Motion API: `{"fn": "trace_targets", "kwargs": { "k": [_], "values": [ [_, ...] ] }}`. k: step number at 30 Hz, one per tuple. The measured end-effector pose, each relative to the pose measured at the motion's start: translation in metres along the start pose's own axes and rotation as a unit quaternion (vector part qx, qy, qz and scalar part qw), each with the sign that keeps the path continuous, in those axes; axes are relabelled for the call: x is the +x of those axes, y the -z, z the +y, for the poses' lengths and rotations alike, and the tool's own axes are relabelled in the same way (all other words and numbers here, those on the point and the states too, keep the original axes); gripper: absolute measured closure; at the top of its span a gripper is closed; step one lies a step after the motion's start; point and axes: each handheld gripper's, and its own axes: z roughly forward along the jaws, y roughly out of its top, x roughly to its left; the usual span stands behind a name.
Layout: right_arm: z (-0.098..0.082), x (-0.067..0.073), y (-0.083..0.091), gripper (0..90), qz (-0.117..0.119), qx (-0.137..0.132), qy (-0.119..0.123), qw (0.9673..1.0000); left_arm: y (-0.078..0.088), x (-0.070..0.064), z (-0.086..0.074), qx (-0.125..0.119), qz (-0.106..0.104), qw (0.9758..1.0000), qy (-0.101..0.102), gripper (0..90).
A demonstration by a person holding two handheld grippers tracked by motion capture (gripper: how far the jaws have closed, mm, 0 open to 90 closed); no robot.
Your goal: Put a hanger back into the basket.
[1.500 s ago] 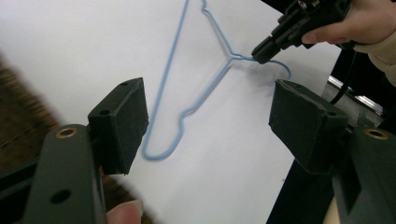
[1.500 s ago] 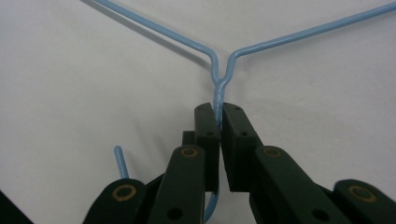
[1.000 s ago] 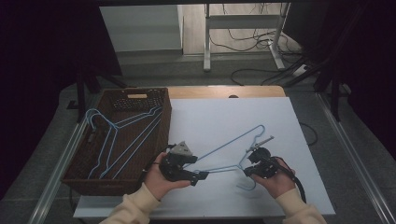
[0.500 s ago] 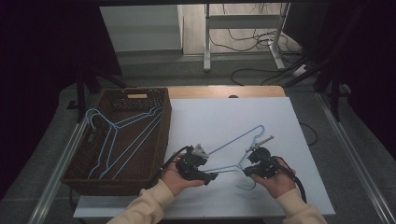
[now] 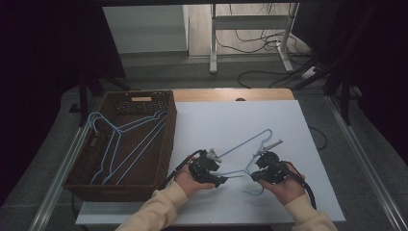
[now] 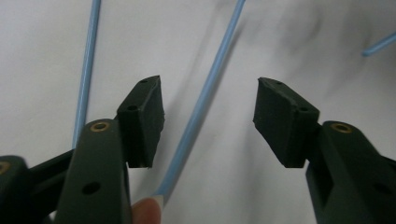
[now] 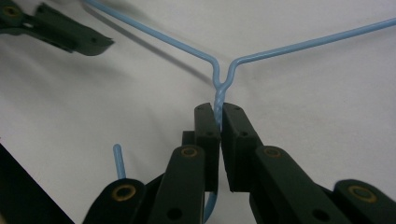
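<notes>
The left hand-held gripper (image 6: 208, 121) has just been closing around the hanger's (image 6: 201, 107) wire, pads not yet touching; the right hand-held gripper (image 7: 219, 116) clamps its twisted neck.

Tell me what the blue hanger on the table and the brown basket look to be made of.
Hanger: likely metal wire under a smooth light-blue coating; it is thin and twisted at the neck. Basket: looks like dark brown woven wicker or rattan, matte; the weave shows along its walls.

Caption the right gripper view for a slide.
Right gripper clamps the twisted neck of a blue wire hanger over the white table.
</notes>
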Motion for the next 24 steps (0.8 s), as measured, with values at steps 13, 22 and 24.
{"fn": "trace_targets", "kwargs": {
  "k": [13, 22, 24],
  "values": [
    [0.002, 0.007, 0.006, 85.3, 0.002, -0.014, 0.008, 0.9999, -0.011, -0.001, 0.000, 0.003, 0.004, 0.9998, -0.020, 71.8],
    [0.002, 0.007, 0.007, 85.3, 0.007, -0.020, 0.011, 0.9997, -0.007, -0.002, 0.001, 0.024, -0.009, 0.9984, -0.050, 80.7],
    [0.002, 0.006, 0.008, 85.2, 0.006, -0.025, 0.007, 0.9996, -0.006, -0.004, 0.001, 0.026, -0.013, 0.9980, -0.057, 82.5]
  ]
}}
